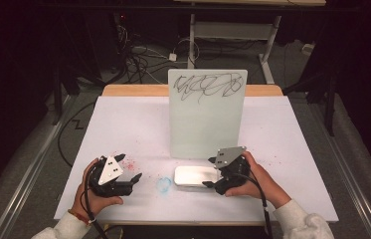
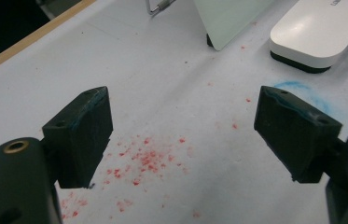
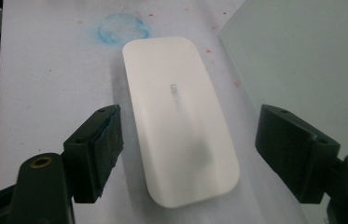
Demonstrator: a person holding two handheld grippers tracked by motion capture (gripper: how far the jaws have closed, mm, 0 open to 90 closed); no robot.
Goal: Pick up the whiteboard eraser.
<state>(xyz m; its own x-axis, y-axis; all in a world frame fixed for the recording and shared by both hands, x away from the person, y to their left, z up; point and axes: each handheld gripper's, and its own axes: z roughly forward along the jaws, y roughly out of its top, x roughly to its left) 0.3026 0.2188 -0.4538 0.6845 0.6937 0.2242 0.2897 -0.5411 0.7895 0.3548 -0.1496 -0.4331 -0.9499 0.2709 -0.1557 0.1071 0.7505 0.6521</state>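
An upright pale glass board [image 1: 207, 112] with black scribbles near its top stands mid-table. In front of it lies a white eraser block [image 1: 195, 176], also visible from above as the white eraser [image 3: 181, 119] and at the far corner as the eraser [image 2: 321, 30]. My right gripper [image 3: 188, 149] is open, its jaws spread on either side of the eraser's near end without touching it; in the high view the right gripper [image 1: 212, 175] sits at the eraser's right end. My left gripper [image 2: 185, 130] is open over red specks, and the left gripper [image 1: 132, 172] rests left of the eraser.
White paper [image 1: 123, 124] covers the table. A blue smudge [image 1: 163, 184] lies between the two grippers, and red specks [image 2: 146, 161] dot the paper. The board's lower edge [image 2: 223, 28] stands close behind the eraser. Cables and table legs sit on the floor beyond.
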